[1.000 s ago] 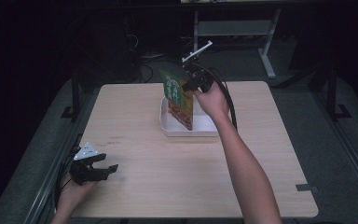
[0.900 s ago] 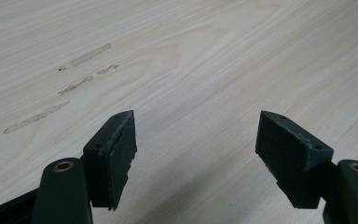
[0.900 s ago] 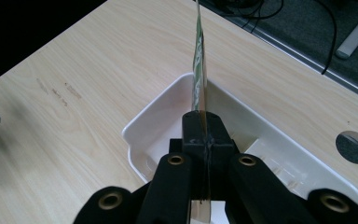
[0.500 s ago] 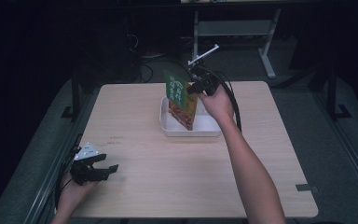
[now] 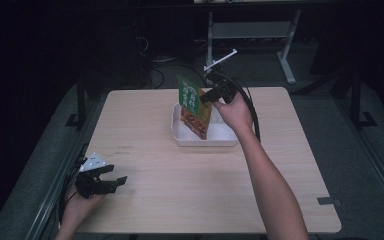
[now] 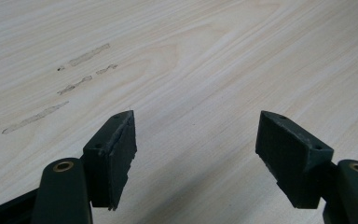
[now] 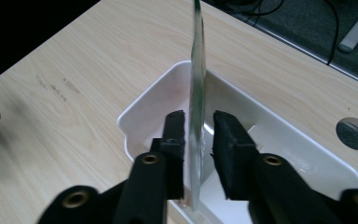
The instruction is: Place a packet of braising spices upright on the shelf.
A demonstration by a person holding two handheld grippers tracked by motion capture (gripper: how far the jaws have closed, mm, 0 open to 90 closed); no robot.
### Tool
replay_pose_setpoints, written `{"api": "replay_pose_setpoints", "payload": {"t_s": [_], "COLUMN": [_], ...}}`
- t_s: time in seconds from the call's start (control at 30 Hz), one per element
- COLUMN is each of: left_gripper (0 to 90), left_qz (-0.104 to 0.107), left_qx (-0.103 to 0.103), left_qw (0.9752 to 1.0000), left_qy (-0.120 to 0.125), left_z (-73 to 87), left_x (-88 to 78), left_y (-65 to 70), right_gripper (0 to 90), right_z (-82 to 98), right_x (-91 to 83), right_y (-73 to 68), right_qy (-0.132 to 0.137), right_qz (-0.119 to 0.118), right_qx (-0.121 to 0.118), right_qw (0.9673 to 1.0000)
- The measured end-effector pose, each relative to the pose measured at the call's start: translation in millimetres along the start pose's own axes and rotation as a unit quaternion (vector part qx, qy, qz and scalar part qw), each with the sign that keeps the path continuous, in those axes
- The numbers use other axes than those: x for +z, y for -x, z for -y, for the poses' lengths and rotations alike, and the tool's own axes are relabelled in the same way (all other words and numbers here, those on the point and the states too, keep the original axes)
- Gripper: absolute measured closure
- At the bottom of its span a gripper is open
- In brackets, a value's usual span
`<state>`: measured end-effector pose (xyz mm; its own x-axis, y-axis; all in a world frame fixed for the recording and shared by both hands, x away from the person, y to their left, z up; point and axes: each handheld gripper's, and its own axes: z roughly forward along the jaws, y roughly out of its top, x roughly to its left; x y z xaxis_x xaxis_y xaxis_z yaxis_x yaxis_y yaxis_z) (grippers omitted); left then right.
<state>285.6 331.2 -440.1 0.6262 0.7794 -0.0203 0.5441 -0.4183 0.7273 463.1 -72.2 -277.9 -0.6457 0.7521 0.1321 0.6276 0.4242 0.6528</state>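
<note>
Since a second ago, the right gripper [image 5: 206, 96] has carried the green and orange food pouch [image 5: 194, 106] slightly toward the person and lower, so its bottom edge now hangs just over or just inside the white tray [image 5: 200, 140]; whether it touches the tray floor cannot be told. The left gripper [image 5: 111, 182] has stayed at the near left corner of the wooden table [image 5: 190, 185].

In the right gripper view the pouch [image 7: 196, 88] shows edge-on as a thin, nearly flat sheet, pinched near one side between jaws set narrowly together. It hangs almost upright, tilted a little.

The pouch is probably light and flexible, with a smooth, glossy film that could slip. It seems stiff enough to hold its shape when hanging. A grip on the flat sealed border, as now, looks safest, since squeezing the middle might crush the contents.

In the left gripper view the left gripper [image 6: 196, 140] stands wide apart with nothing between its jaws, hovering over bare wood with faint scuff marks [image 6: 60, 88].
</note>
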Motion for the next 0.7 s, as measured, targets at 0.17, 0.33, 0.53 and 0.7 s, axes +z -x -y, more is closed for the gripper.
{"api": "replay_pose_setpoints", "payload": {"t_s": [0.17,0.33,0.53,0.7], "left_gripper": [28.6,28.6,28.6,28.5], "left_qz": [0.000,0.000,0.000,-0.001], "left_qx": [0.000,0.000,0.000,0.002], "left_qw": [1.0000,1.0000,1.0000,1.0000], "left_qy": [-0.001,0.000,0.000,0.000], "left_z": [0.1,-0.1,0.0,-0.3], "left_x": [0.6,0.6,0.9,0.6], "left_y": [0.3,0.9,1.1,1.7], "right_gripper": [60.4,55.9,52.9,51.3], "right_z": [4.6,8.9,17.2,26.2], "right_x": [-7.0,-13.1,-19.9,-24.8], "right_y": [3.1,4.3,6.0,9.5], "right_qy": [0.015,0.023,0.029,0.031], "right_qz": [-0.018,-0.024,-0.034,-0.042], "right_qx": [0.010,0.011,0.013,0.016], "right_qw": [0.9997,0.9994,0.9989,0.9985]}}
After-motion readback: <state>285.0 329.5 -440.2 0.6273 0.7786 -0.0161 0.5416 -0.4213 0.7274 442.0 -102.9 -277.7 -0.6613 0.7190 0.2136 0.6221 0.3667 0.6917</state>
